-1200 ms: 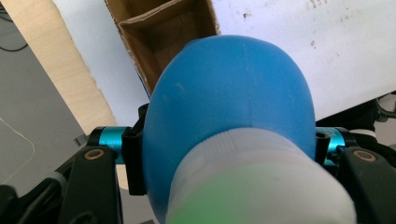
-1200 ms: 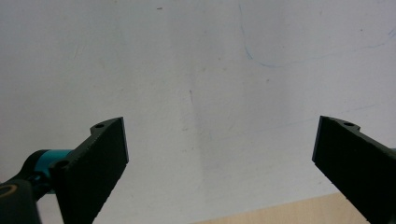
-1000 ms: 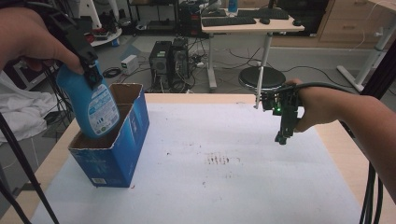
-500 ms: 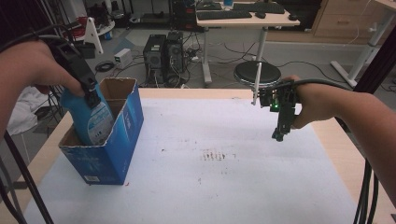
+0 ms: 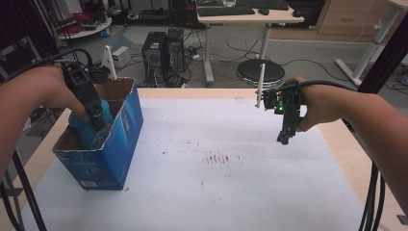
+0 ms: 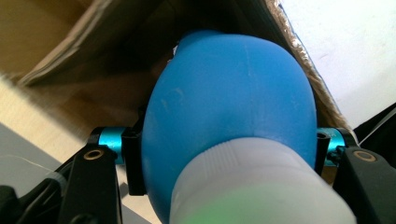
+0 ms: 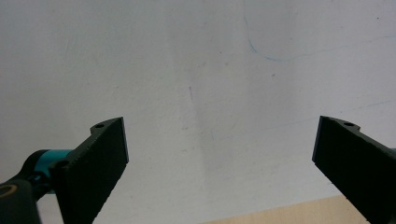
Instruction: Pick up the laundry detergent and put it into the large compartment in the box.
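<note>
The left gripper [image 5: 98,118] clamps the blue bottle [image 6: 229,102] below its cap, so it hangs upright inside the cardboard box [image 5: 120,144]. The right gripper [image 7: 219,154] is wide open w/ nothing, waiting above the table [image 5: 231,192].

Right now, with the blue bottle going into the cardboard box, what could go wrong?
1. The left gripper is shut on the blue bottle just below its white cap, where the body is rounded, so the bottle may slip or swing.
2. The bottle sits close to the torn wall of the cardboard box; it may catch there and tip or push the box.
3. The right gripper hangs open above the white table cover, not steadying the box.
</note>
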Motion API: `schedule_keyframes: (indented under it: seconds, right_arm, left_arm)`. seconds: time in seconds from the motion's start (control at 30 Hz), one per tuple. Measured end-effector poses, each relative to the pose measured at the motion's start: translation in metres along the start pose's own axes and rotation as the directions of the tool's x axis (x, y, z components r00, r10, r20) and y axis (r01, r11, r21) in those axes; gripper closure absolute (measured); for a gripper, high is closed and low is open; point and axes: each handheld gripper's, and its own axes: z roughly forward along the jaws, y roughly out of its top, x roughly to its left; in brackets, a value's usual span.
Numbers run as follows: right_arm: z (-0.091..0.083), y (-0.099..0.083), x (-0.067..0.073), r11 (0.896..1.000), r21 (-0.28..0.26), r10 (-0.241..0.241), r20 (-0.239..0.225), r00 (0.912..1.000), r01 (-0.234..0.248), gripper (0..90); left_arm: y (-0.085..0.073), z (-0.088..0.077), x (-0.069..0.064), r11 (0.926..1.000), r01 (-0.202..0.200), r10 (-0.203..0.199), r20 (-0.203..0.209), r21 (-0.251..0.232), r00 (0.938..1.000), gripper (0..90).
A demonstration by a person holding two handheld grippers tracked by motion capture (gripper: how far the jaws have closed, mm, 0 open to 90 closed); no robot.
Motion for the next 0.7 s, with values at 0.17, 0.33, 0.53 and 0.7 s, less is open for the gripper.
schedule_keyframes:
  seconds: [0.17, 0.33, 0.53, 0.7]
  right_arm:
    - [0.001, 0.001, 0.001, 1.000, 0.010, 0.005, 0.000, 1.0000, -0.005, 2.5]
    - [0.003, 0.000, 0.001, 1.000, 0.001, 0.005, 0.000, 1.0000, -0.005, 2.5]
    - [0.005, -0.001, 0.001, 1.000, 0.004, 0.007, -0.004, 1.0000, -0.007, 2.5]
    - [0.005, -0.001, 0.000, 1.000, 0.001, 0.014, -0.005, 0.9999, -0.014, 2.5]
  left_arm:
    - [0.003, 0.009, -0.002, 0.9945, -0.104, 0.104, -0.018, 0.012, 0.9944, 37.4]
    - [0.005, 0.019, -0.003, 0.9857, -0.167, 0.167, -0.038, 0.023, 0.9852, 37.4]
    - [0.006, 0.028, -0.001, 0.9819, -0.187, 0.188, -0.023, 0.030, 0.9820, 37.4]
    - [0.005, 0.030, 0.001, 0.9819, -0.189, 0.189, -0.023, 0.007, 0.9816, 37.5]
